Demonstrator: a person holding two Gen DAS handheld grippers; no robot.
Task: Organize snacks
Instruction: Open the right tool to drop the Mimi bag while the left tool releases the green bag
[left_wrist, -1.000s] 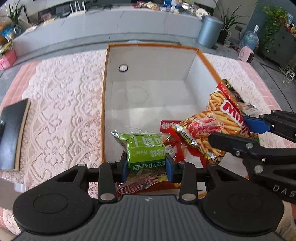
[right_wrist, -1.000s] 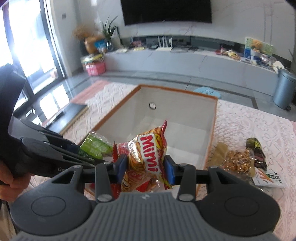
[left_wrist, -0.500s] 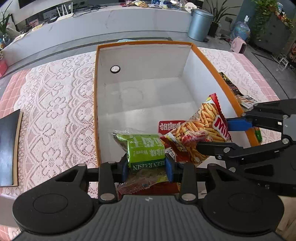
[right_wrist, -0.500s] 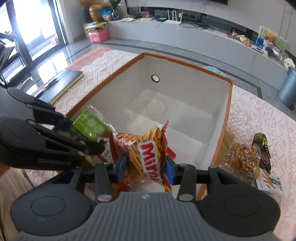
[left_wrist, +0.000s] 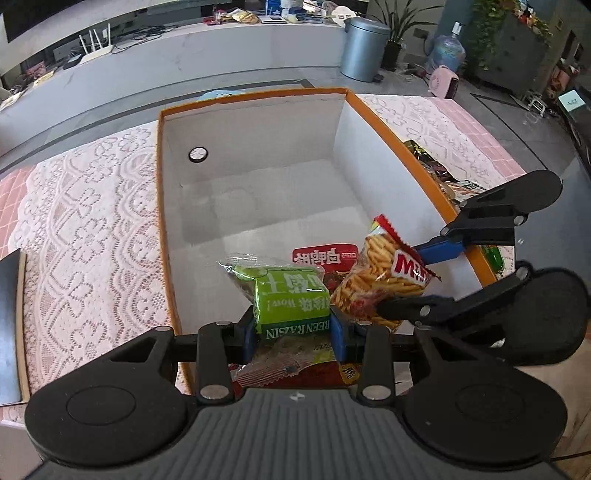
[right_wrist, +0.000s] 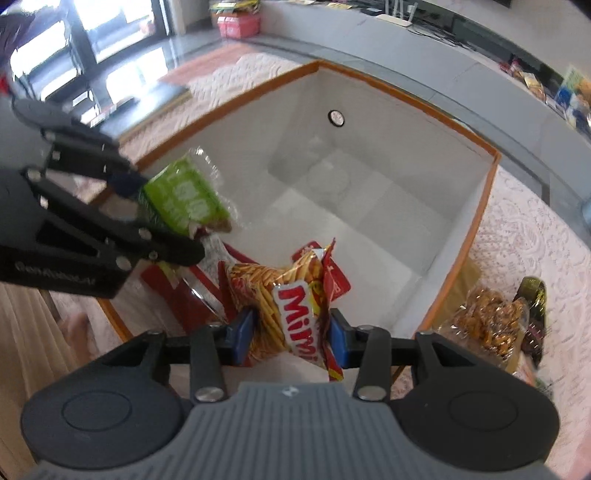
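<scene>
My left gripper (left_wrist: 293, 334) is shut on a green raisin packet (left_wrist: 290, 301) and holds it over the near end of the orange-rimmed white box (left_wrist: 258, 192). My right gripper (right_wrist: 291, 338) is shut on a Mimi snack bag (right_wrist: 291, 299) over the same end of the box (right_wrist: 369, 177). The raisin packet (right_wrist: 184, 199) and left gripper (right_wrist: 162, 221) show at the left of the right wrist view. The Mimi bag (left_wrist: 384, 277) and right gripper (left_wrist: 413, 280) show at the right of the left wrist view. Red packets (left_wrist: 325, 258) lie on the box floor beneath.
The box stands on a pink lace tablecloth (left_wrist: 85, 236). Loose snacks lie outside its right wall: a bag of golden puffs (right_wrist: 487, 321) and a dark packet (right_wrist: 532, 291). A black notebook (left_wrist: 9, 325) lies at the table's left edge.
Both grippers have moved forward over the box and tilted down into it, still holding their packets. The Mimi bag has come lower, close beside the raisin packet.
</scene>
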